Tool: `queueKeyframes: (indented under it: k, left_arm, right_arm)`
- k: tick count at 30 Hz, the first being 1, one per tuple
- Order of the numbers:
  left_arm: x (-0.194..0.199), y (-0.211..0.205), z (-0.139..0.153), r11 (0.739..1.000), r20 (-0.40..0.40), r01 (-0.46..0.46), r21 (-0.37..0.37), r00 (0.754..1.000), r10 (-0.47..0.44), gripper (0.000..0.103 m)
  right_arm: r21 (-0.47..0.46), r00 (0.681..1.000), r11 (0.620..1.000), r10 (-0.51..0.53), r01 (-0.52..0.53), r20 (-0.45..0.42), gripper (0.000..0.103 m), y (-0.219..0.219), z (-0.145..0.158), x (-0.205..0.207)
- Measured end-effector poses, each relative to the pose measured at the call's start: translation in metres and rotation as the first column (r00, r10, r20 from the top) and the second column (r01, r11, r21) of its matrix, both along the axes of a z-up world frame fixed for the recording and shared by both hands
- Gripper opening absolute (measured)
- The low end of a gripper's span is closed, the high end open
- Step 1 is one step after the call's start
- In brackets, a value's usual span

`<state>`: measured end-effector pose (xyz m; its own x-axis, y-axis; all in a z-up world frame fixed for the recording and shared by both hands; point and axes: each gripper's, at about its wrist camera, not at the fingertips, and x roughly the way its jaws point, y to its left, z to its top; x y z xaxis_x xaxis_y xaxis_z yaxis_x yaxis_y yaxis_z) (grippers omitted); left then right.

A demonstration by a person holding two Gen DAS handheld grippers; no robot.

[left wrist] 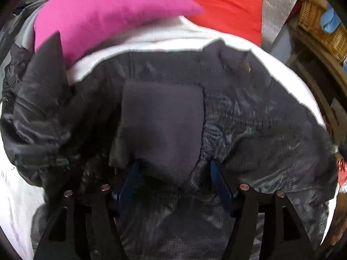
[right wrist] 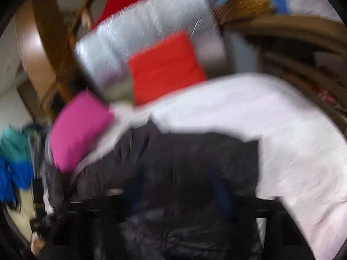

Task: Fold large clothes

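Observation:
A large black padded jacket [left wrist: 249, 119] lies spread on a white bed sheet [left wrist: 151, 41]. A dark knit cuff or hem piece [left wrist: 160, 121] of it lies over the jacket's middle. My left gripper [left wrist: 173, 169] is open just over the jacket, its blue fingers [left wrist: 130, 182] standing either side of the near end of that knit piece. The right wrist view is strongly blurred: the black jacket [right wrist: 184, 158] fills the lower middle on the white sheet [right wrist: 282, 130], and my right gripper [right wrist: 180, 195] sits low over it, with only a blue finger [right wrist: 224, 197] faintly visible.
A pink cushion [left wrist: 104, 15] lies at the bed's far left, a red cushion [left wrist: 229, 10] on a silver-grey pillow [left wrist: 275, 2] behind. A wicker basket [left wrist: 321, 26] stands on wooden shelves right of the bed. Blue and teal clothes [right wrist: 13, 162] hang at left.

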<state>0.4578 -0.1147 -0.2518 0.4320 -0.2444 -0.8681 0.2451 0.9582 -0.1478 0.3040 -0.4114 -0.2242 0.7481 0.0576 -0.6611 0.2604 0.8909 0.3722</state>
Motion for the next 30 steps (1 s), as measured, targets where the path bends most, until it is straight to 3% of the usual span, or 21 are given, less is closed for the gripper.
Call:
queueKeyframes:
  k: [3,6,9,11,12,13,15,19,21,23,25,26,30]
  left_arm:
    - [-0.005,0.006,0.017,0.999,0.013,0.009,-0.032,1.000,-0.009,0.068]
    - [-0.016,0.027,0.048,0.998,0.101,-0.014,-0.061,0.995,0.021,0.068]
    - [-0.023,0.070,0.080,0.991,0.201,-0.073,-0.109,0.975,0.094,0.071]
    - [-0.023,0.116,0.097,0.975,0.250,-0.171,-0.140,0.947,0.202,0.081]
    - [-0.022,0.143,0.100,0.958,0.258,-0.234,-0.166,0.927,0.272,0.085]
    - [-0.019,0.160,0.102,0.943,0.253,-0.277,-0.187,0.914,0.318,0.086]
    - [-0.010,0.215,0.093,0.877,0.179,-0.410,-0.251,0.871,0.458,0.086]
    - [0.005,0.282,0.066,0.748,0.050,-0.577,-0.329,0.780,0.624,0.086]
    - [0.012,0.293,0.057,0.721,0.007,-0.580,-0.380,0.777,0.629,0.086]
    - [0.018,0.291,0.050,0.702,-0.016,-0.571,-0.426,0.780,0.625,0.086]
    - [0.028,0.288,0.045,0.692,-0.031,-0.572,-0.440,0.780,0.625,0.086]
    - [0.033,0.286,0.041,0.690,-0.039,-0.567,-0.450,0.784,0.619,0.086]
    - [0.049,0.287,0.022,0.646,-0.084,-0.556,-0.523,0.788,0.610,0.084]
  right_arm:
    - [0.087,0.974,0.995,0.068,-0.051,-0.215,0.031,0.004,-0.048,0.019]
    - [0.104,0.980,0.994,0.053,-0.034,-0.190,0.032,0.001,-0.042,0.009]
    - [0.153,0.995,0.987,0.063,-0.051,-0.074,0.036,0.002,-0.020,-0.010]
    - [0.155,0.999,0.987,0.054,-0.051,-0.010,0.066,0.006,-0.008,-0.027]
    - [0.161,0.999,0.986,0.049,-0.052,0.022,0.086,0.010,-0.004,-0.035]
    - [0.164,0.998,0.985,0.054,-0.060,0.041,0.086,0.017,-0.001,-0.039]
    - [0.173,0.996,0.981,0.076,-0.084,0.054,0.086,0.026,0.001,-0.046]
    - [0.194,0.994,0.975,0.099,-0.106,0.044,0.086,0.048,-0.006,-0.055]
    - [0.169,0.994,0.980,0.101,-0.105,0.032,0.084,0.056,-0.009,-0.050]
    - [0.138,0.994,0.985,0.096,-0.101,0.042,0.074,0.062,-0.011,-0.046]
    - [0.144,0.994,0.984,0.099,-0.103,0.035,0.046,0.064,-0.016,-0.033]
    - [0.150,0.995,0.983,0.099,-0.101,0.027,0.042,0.063,-0.019,-0.028]
    - [0.150,0.996,0.985,0.087,-0.083,-0.019,0.040,0.058,-0.032,-0.026]
